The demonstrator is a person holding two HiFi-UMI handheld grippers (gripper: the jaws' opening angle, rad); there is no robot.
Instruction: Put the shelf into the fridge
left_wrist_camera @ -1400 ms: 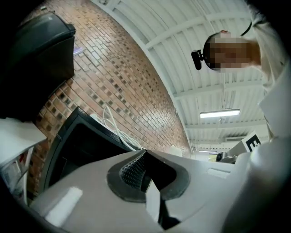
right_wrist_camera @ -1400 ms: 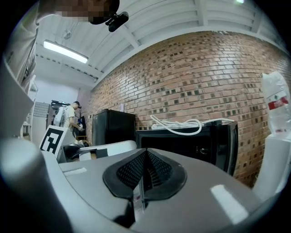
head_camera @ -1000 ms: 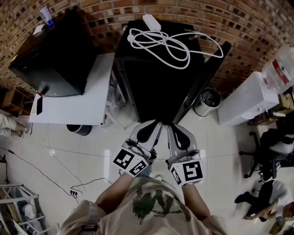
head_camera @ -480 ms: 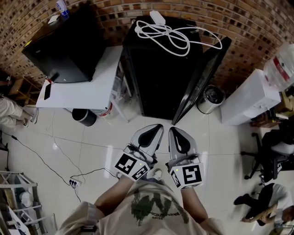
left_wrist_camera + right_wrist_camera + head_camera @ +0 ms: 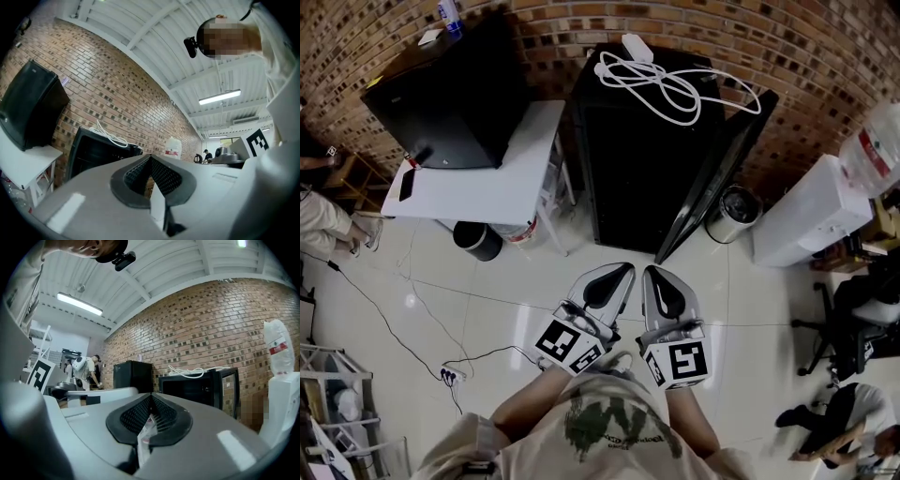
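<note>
Against the brick wall (image 5: 787, 42) stands the black fridge (image 5: 637, 159), door (image 5: 717, 173) swung open and a white cable (image 5: 675, 80) on top, just ahead of the left gripper (image 5: 623, 268) and right gripper (image 5: 650, 271), both with jaws pressed together over the tiled floor (image 5: 478, 309), a metal bin (image 5: 733, 208) beside the door.

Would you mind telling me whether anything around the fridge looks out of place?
A white cable lies in loose loops on top of the black fridge, an odd place for it. The fridge door stands open. Nothing looks spilled or broken.
</note>
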